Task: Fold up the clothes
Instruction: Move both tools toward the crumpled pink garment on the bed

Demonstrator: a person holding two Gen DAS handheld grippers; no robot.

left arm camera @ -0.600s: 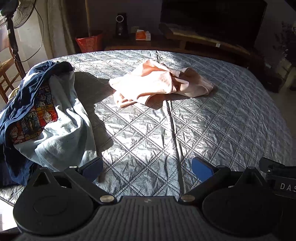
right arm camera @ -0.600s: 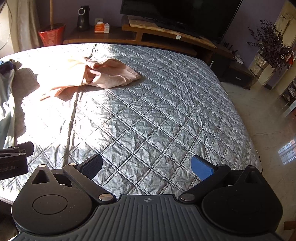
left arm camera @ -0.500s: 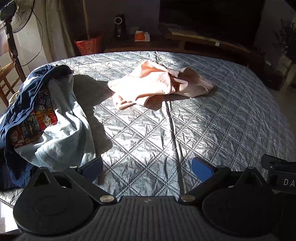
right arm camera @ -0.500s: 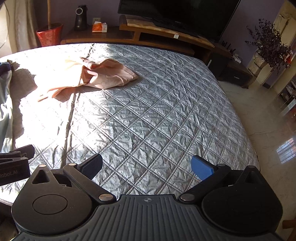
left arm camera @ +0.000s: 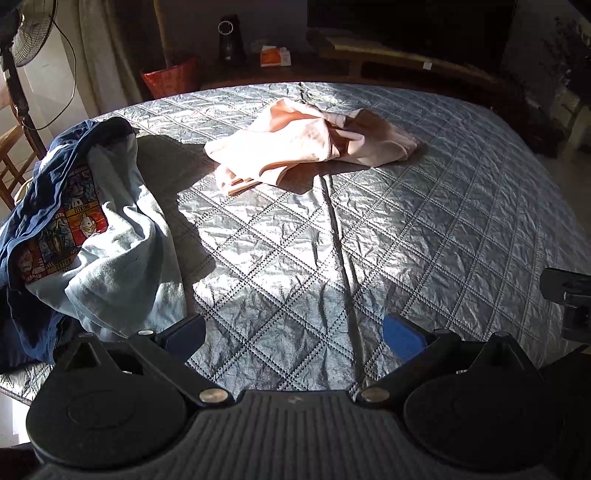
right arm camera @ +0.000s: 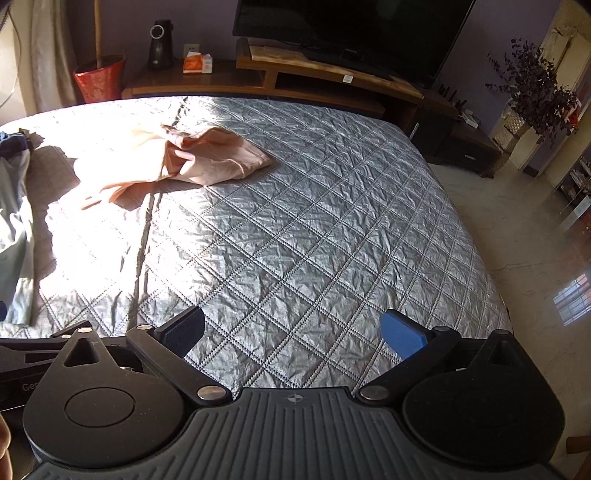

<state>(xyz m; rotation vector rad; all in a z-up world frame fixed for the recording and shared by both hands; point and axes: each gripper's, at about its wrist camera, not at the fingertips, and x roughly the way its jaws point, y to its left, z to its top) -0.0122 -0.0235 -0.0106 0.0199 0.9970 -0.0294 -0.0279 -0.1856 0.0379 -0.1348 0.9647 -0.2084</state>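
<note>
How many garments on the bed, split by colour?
Peach/pink: 1, the crumpled garment mid-bed.
Navy with cartoon print: 1, the navy shirt at the left edge.
Light blue: 1, the light blue garment, heaped with the navy one.
Total: 3, all unfolded on the quilted bedspread. Anything hidden inside the heap cannot be told.

A bed with a silver-grey quilted diamond-stitched cover (right arm camera: 332,229) fills the near and middle area, with strong sunlight on its left part. Beyond the far edge stands a low wooden TV unit (right arm camera: 317,79) bearing a black flat-screen television (right arm camera: 351,22). A red pot (right arm camera: 99,78) stands far left. Right: pale glossy tiled floor (right arm camera: 532,236) and a dark dried plant (right arm camera: 532,88).
</note>
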